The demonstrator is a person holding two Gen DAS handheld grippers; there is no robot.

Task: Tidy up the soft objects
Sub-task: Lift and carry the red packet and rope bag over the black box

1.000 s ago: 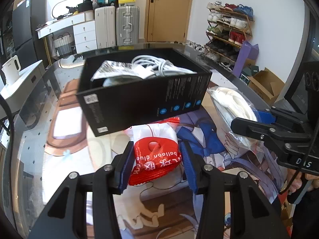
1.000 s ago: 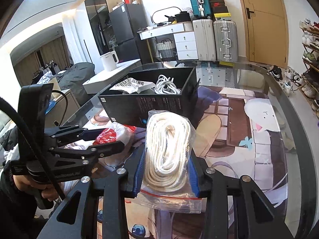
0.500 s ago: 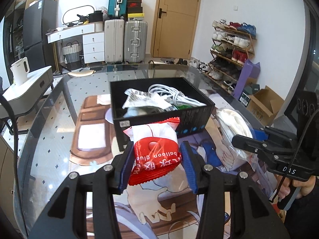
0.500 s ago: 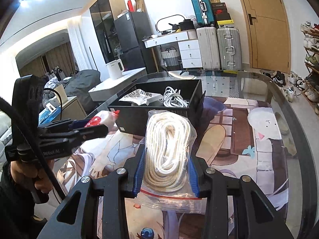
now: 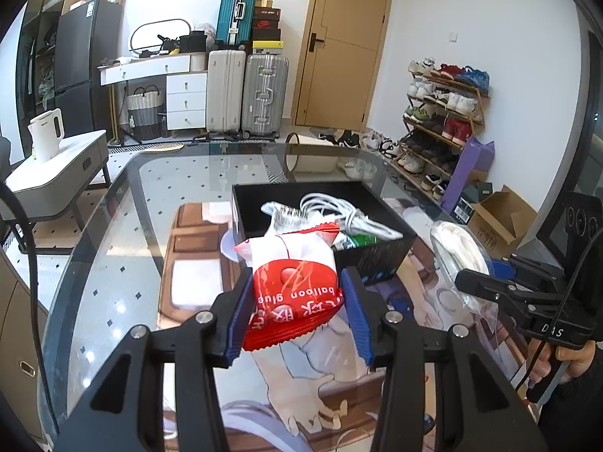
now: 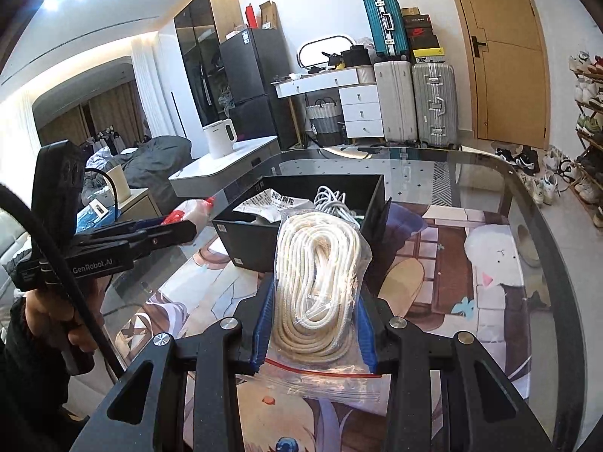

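Observation:
My left gripper (image 5: 297, 301) is shut on a red and white balloon glue packet (image 5: 294, 286) and holds it above the table, in front of the black box (image 5: 380, 260). The box holds a white cable (image 5: 339, 211) and a printed bag (image 5: 290, 214). My right gripper (image 6: 314, 316) is shut on a clear zip bag of coiled white rope (image 6: 320, 275), lifted near the box's front (image 6: 256, 243). Each gripper shows in the other's view: the right one (image 5: 490, 286), the left one (image 6: 150, 233).
A glass table (image 5: 124, 226) covers a printed cartoon mat (image 6: 490, 263). Beyond it are a white side table with a kettle (image 5: 47, 139), suitcases (image 5: 264, 94), drawers, a door and a shoe rack (image 5: 441, 113). A cardboard box (image 5: 501, 222) sits on the floor at the right.
Both grippers have risen and pulled back from the black box with their loads. The box now looks smaller and lower in both views.

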